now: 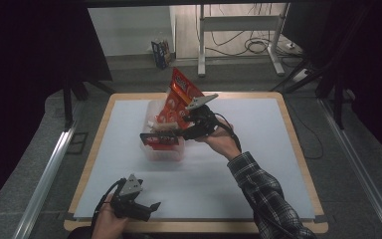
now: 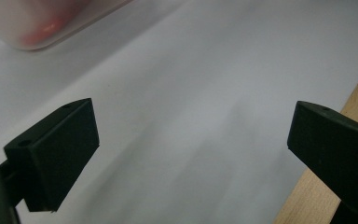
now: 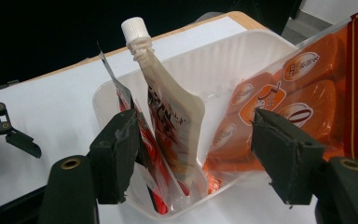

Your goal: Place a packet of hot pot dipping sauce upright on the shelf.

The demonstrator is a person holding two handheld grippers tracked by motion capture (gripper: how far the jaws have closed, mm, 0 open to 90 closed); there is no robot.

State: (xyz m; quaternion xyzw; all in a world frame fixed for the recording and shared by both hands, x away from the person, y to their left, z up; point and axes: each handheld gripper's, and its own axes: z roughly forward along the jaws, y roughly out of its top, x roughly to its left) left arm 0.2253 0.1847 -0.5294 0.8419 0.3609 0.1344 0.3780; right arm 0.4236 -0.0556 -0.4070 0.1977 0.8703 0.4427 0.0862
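Observation:
A clear plastic tub [image 1: 155, 150] stands left of centre on the white table. A tall orange snack bag [image 1: 180, 93] leans out of its far side. My right gripper [image 1: 161, 135] hovers over the tub, open. In the right gripper view its jaws [image 3: 200, 158] stand wide on either side of a spouted pouch [image 3: 172, 112] with a white cap, without touching it. A red pouch [image 3: 142, 135] sits behind the left jaw, and the orange bag [image 3: 307, 79] fills the tub's [image 3: 242, 56] right side. My left gripper [image 1: 146, 208] rests low near the front edge, open and empty [image 2: 191, 149].
The tub's corner [image 2: 42, 23] lies ahead of the left gripper, and the wooden table edge [image 2: 317, 200] runs by its right jaw. On the floor beyond the table stand a blue carton [image 1: 161, 52] and a metal desk frame [image 1: 201, 45] with cables.

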